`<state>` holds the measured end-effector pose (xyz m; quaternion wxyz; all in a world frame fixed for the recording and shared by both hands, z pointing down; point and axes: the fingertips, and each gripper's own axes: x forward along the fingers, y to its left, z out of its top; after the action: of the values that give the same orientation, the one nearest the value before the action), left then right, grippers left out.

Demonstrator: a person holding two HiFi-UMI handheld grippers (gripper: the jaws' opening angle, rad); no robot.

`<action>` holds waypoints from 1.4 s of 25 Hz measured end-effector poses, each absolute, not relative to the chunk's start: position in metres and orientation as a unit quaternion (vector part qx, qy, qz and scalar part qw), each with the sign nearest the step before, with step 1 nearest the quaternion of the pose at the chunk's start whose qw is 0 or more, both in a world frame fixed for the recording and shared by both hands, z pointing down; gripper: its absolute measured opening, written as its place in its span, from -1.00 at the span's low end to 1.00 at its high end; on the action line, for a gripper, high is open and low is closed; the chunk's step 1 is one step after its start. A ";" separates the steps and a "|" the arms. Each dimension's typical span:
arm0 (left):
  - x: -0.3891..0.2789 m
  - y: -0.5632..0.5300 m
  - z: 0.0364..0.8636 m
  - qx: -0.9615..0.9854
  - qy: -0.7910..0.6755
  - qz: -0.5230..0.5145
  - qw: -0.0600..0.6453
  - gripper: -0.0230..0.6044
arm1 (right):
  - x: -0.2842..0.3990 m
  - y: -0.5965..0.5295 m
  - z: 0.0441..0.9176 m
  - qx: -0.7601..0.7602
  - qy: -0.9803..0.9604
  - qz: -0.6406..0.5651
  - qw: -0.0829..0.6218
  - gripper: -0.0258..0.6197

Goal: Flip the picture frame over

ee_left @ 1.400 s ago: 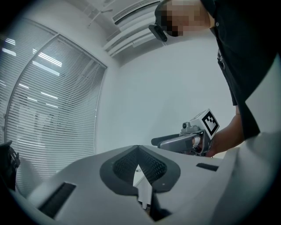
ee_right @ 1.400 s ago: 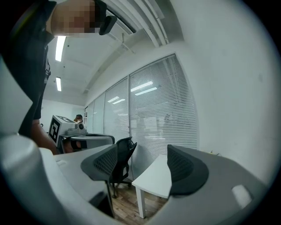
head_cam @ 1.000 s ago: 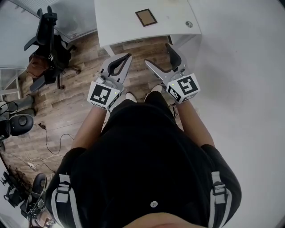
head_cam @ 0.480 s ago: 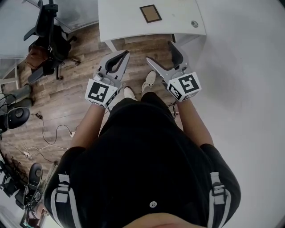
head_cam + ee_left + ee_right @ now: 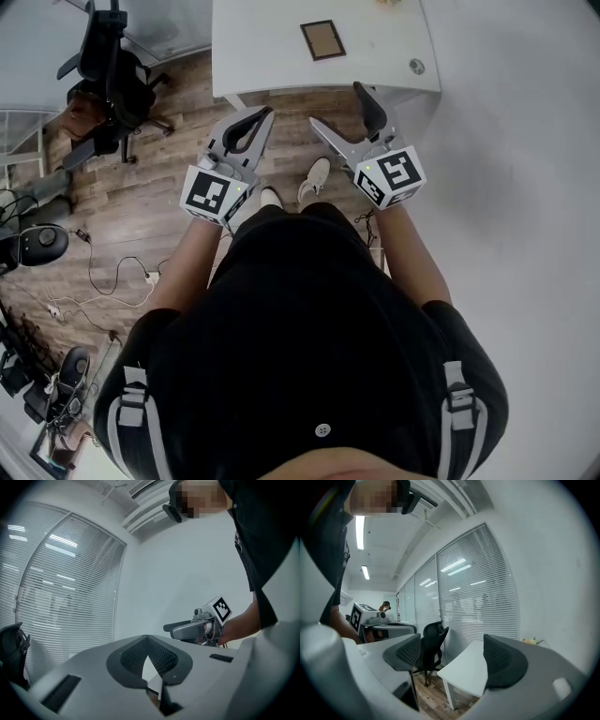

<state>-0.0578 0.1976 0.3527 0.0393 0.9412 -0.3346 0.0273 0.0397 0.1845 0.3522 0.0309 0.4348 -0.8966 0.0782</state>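
Observation:
The picture frame (image 5: 322, 40), dark-edged with a brown middle, lies flat on the white table (image 5: 262, 47) at the top of the head view. Both grippers hang in the air short of the table's near edge, over the wooden floor. My left gripper (image 5: 268, 113) (image 5: 148, 639) has its pads meeting at the tips, with nothing held. My right gripper (image 5: 339, 111) (image 5: 452, 656) stands open with a wide empty gap. The right gripper view looks past the jaws at the table (image 5: 468, 672); the frame does not show there.
A small round object (image 5: 416, 66) sits near the table's right corner. A black office chair (image 5: 108, 70) (image 5: 431, 644) stands left of the table by the window blinds. Cables (image 5: 103, 277) trail on the floor at the left. A white wall lies to the right.
The table and frame have slid lower in the head view as the person steps closer. Both grippers keep their pose, the left shut and the right open.

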 end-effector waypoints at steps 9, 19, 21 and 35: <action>-0.014 0.144 0.347 0.938 -0.342 0.037 0.036 -0.92 | 0.078 0.127 0.351 0.419 -0.904 0.078 0.022 0.37; 0.044 0.106 0.333 0.936 -0.349 0.043 0.012 -0.92 | 0.129 0.082 0.355 0.403 -0.911 0.084 0.011 0.37; 0.051 0.100 0.333 0.934 -0.355 0.051 0.003 -0.92 | 0.136 0.077 0.356 0.399 -0.913 0.084 0.010 0.37; 0.054 0.038 0.348 0.937 -0.345 0.057 0.006 -0.92 | 0.139 0.020 0.376 0.414 -0.905 0.098 0.020 0.37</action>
<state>0.0544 0.0382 0.3482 0.0060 0.9370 -0.3445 0.0574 0.1386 0.0199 0.3763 0.0196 0.4141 -0.9047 0.0981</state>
